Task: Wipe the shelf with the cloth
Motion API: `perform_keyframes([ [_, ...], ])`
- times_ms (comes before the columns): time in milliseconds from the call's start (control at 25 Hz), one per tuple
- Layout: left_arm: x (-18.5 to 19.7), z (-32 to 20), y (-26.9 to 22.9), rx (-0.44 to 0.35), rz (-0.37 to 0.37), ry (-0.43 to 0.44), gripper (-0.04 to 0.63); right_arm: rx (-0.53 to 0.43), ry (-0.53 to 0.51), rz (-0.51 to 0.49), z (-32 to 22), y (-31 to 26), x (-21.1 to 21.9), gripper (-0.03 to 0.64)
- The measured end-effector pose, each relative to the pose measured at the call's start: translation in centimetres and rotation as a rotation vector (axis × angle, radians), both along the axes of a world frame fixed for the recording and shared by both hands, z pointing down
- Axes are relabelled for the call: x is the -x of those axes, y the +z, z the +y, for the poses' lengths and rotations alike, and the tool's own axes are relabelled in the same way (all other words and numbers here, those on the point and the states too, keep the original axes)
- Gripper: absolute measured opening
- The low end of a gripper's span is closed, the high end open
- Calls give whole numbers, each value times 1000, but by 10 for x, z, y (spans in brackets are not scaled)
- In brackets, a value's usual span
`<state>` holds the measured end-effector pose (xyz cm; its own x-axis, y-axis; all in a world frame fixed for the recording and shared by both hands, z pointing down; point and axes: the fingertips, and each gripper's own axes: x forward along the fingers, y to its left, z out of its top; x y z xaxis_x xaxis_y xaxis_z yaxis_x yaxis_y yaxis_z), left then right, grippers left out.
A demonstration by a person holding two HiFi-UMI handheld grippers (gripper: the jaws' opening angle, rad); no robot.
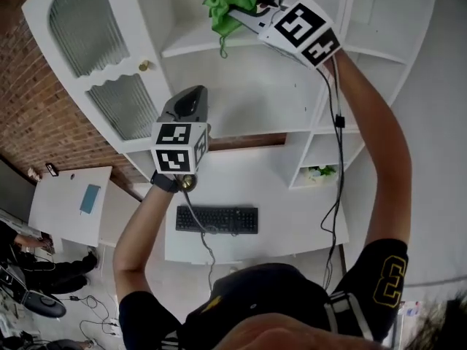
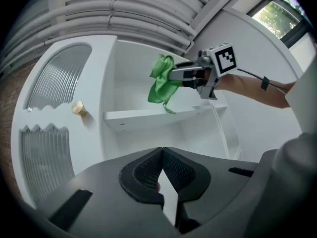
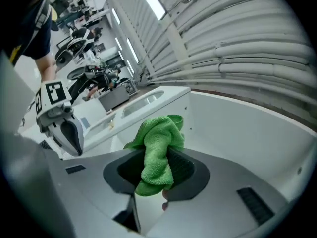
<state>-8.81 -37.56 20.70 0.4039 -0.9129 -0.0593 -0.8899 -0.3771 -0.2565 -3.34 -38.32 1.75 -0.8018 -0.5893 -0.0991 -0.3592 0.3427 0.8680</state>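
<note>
In the head view the right gripper (image 1: 246,4) is raised at the top of the white cabinet with the cloth (image 1: 222,7) bunched at its tips. The green wad hangs over the shelf (image 1: 186,47), and its loose tail crosses the board's front edge. The left gripper (image 1: 190,97) is lower and well short of the board, so the right one is much the nearer. From the left gripper view the shelf (image 2: 148,117) runs as a long board from left to right. The cloth (image 2: 161,86) hangs above its middle from the right gripper (image 2: 182,76), which reaches in from the right. The thin end of the cloth comes down to the board's top, but I cannot tell whether it touches. This view's own jaws meet at their tips with nothing between them, and the cloth is far ahead of them and higher. In the right gripper view the jaws are pinching the cloth (image 3: 158,148) between their pads. Most of the wad sticks out past the tips toward the cabinet's white back wall, and a fold hangs beneath. The wipe probably turns on lowering the wad onto the board, then sweeping along its length.
</note>
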Motion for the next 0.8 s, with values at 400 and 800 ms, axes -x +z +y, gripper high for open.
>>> perform_keyframes([
  [400,1,-39,-44,-37,64,40,9,-84,135,397,-115,-12,80,98],
  [800,-1,-66,-28,20,147,66,9,-21,154,631,-217,58,142,97],
])
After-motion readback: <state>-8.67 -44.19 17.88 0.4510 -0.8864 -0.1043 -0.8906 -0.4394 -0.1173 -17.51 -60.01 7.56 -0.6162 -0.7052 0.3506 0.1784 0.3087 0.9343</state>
